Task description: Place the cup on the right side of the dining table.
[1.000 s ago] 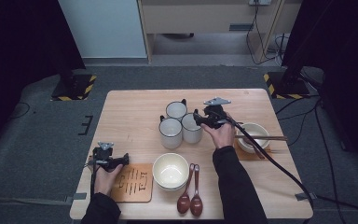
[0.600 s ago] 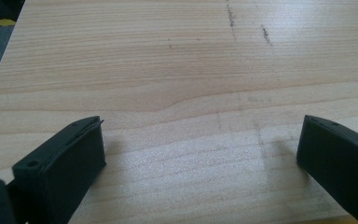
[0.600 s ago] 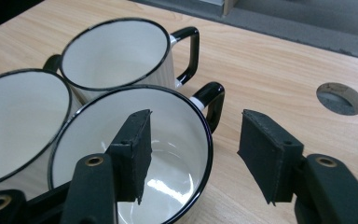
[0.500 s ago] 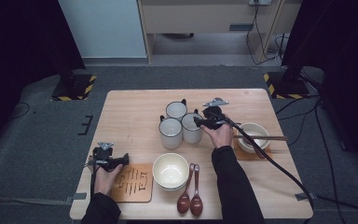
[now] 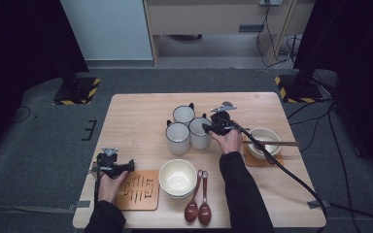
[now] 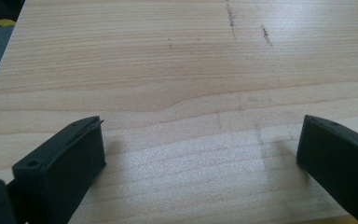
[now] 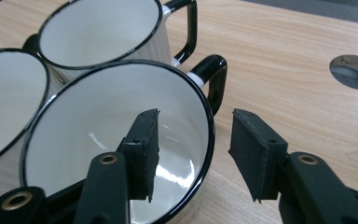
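— Closing in since the earlier frame: right gripper (image 7: 193,154) jaws straddle the nearest mug's (image 7: 98,140) rim, not yet pressing.
— Where's that mug?
— Table (image 5: 141,116) centre, two mugs at ten o'clock. Left gripper (image 6: 200,154) jaws apart over bare wood.

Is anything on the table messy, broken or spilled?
Nothing looks spilled or broken. The three mugs stand upright and huddled together, and the right gripper has one jaw inside the nearest mug, astride its wall. The chopsticks lying across the small bowl look placed on purpose.
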`<act>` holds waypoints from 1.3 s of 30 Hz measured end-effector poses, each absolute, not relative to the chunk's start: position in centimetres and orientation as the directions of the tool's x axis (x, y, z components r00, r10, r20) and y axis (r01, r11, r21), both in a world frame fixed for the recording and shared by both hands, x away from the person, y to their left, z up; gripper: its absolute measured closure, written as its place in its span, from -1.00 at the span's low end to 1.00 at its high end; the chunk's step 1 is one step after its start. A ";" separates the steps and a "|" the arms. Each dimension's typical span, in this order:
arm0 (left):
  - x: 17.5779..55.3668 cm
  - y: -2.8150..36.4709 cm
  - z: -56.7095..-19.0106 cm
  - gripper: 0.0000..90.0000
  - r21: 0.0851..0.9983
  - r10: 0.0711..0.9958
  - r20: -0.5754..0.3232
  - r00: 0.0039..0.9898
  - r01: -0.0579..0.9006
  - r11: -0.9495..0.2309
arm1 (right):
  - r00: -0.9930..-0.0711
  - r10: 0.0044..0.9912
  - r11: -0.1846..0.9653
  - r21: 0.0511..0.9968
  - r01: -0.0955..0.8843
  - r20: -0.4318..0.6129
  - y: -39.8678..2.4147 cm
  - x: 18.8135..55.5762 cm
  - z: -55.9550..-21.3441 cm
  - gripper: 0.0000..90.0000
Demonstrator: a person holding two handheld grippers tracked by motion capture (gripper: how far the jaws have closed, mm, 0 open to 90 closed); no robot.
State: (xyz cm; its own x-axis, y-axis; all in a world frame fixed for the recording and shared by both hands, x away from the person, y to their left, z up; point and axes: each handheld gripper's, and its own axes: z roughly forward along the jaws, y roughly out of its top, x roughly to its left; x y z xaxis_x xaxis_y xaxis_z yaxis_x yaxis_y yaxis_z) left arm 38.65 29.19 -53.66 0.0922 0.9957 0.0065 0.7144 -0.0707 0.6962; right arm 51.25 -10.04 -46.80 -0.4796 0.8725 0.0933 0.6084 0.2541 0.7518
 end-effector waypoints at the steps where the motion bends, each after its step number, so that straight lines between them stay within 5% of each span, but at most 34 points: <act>1: 38.6 29.2 -53.7 -1.00 0.696 0.996 0.006 0.092 0.714 -0.071 | -0.476 0.874 0.254 0.748 0.613 0.094 -10.0 51.3 -46.9 0.17; 25: 38.6 29.2 -53.7 -1.00 0.696 0.996 0.007 0.092 0.714 -0.071 | -0.436 0.892 0.236 0.699 0.675 0.119 -9.5 52.2 -47.5 0.69; 39: 38.6 29.2 -53.7 -1.00 0.696 0.996 0.006 0.092 0.714 -0.071 | -0.444 0.887 0.255 0.670 0.698 0.124 -10.5 52.6 -47.2 0.78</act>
State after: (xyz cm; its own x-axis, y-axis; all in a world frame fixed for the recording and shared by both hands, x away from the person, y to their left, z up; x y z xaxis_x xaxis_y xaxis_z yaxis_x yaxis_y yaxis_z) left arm 38.65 29.19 -53.66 0.0924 0.9957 0.0065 0.7144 -0.0708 0.6961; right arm 52.56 -10.55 -47.19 -0.4443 0.8872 0.1245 0.6975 0.2554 0.6695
